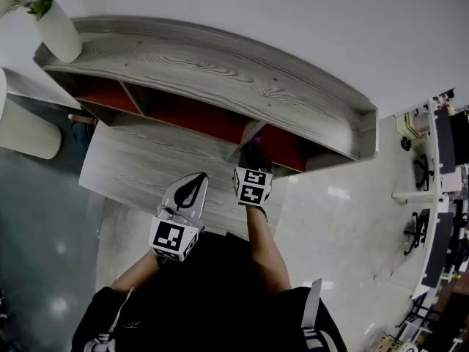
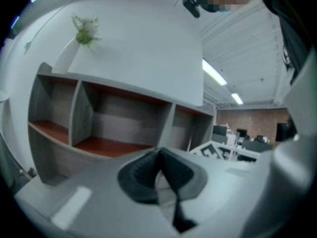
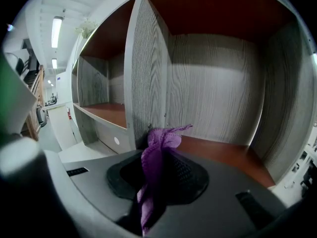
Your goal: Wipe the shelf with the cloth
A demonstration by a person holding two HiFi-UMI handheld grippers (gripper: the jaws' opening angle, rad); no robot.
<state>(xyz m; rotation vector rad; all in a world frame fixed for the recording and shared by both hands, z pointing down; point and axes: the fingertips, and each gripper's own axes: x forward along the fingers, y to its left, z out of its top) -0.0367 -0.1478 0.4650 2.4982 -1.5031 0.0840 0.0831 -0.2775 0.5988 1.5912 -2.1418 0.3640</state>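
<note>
My right gripper is clamped on the cloth. A bunch of it protrudes ahead of the jaws, near the floor of the shelf compartment just ahead. Cloth appears light, soft and limp, so grip it bunched. My left gripper has its jaws together, holding nothing.

A shelf spans the upper frame, a vase on top at upper left. At centre, the cloth is at the mouth of its right compartment.
</note>
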